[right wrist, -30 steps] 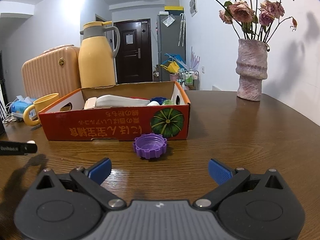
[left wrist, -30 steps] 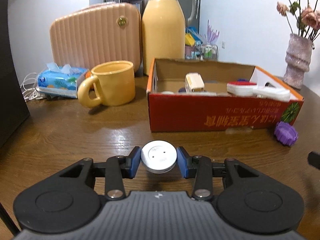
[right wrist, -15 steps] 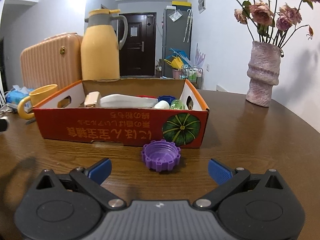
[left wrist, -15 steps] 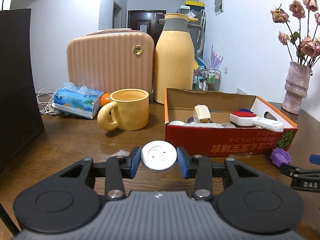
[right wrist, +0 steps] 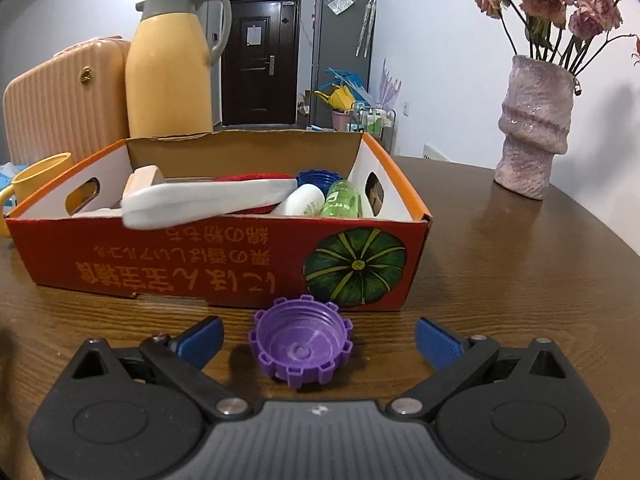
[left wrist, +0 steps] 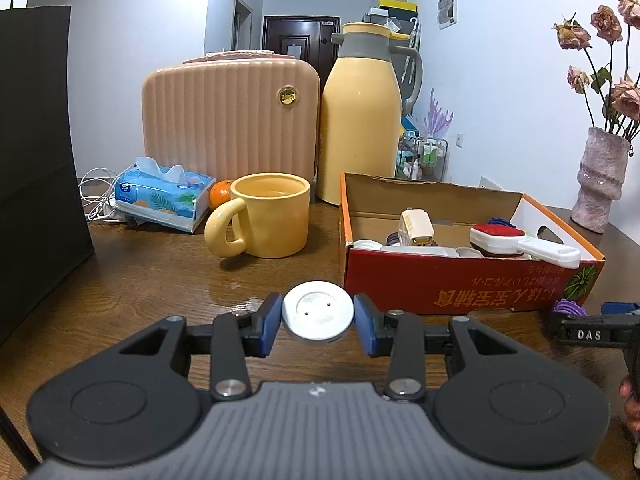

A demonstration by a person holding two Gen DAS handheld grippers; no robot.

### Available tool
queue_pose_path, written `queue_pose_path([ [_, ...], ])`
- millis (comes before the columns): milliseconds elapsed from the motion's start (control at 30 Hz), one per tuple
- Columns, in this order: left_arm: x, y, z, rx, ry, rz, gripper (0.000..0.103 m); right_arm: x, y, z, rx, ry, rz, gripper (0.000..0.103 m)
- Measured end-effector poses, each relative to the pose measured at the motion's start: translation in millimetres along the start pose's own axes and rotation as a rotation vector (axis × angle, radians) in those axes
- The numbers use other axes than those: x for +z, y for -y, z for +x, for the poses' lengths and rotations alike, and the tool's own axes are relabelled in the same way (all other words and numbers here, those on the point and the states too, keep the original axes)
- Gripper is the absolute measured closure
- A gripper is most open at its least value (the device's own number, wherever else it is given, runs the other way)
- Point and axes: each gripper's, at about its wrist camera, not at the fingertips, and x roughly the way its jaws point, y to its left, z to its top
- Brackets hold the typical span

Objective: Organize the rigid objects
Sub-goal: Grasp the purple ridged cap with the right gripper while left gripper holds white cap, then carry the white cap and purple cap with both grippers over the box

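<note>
- Dark wood bench (right wrist: 520,280) carries your red cardboard box (right wrist: 224,264), partly filled.
- Your left tool (left wrist: 318,318) clamps a white round cap (left wrist: 318,316) above the bench, short of the box.
- Your right tool (right wrist: 318,340) gapes wide, its jaws just closing slightly, the purple cap (right wrist: 300,342) lying untouched between them, just before the box.

"DAS" in white letters on black arm of right gripper (left wrist: 592,334). Orange Japanese characters, upside down, on red front of cardboard box (right wrist: 180,272); unreadable. Pumpkin picture beside them.
</note>
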Motion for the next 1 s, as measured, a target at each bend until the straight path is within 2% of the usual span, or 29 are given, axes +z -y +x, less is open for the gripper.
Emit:
queue_pose_path([
  [100,0,0,1,0.000,-0.004,0.001,0.063,3,1,7,0.006,-0.017,0.009,0.013],
  [233,-1,0,3,0.001,-0.013,0.003,0.063,4,5,12,0.035,-0.036,0.031,0.033],
  [267,-1,0,4,0.002,-0.014,0.004,0.063,4,6,12,0.043,-0.041,0.037,0.034],
  [333,-1,1,4,0.005,-0.016,0.006,0.063,3,7,12,0.055,-0.043,0.040,0.048],
  [367,-1,1,4,0.005,-0.017,0.006,0.063,3,7,12,0.062,-0.040,0.039,0.050],
  [667,-1,1,4,0.009,-0.016,0.012,0.063,0,9,1,0.072,0.002,0.048,0.050],
  [1000,-3,6,1,0.030,0.002,0.024,0.063,-6,11,-39,0.078,0.124,0.053,0.050],
])
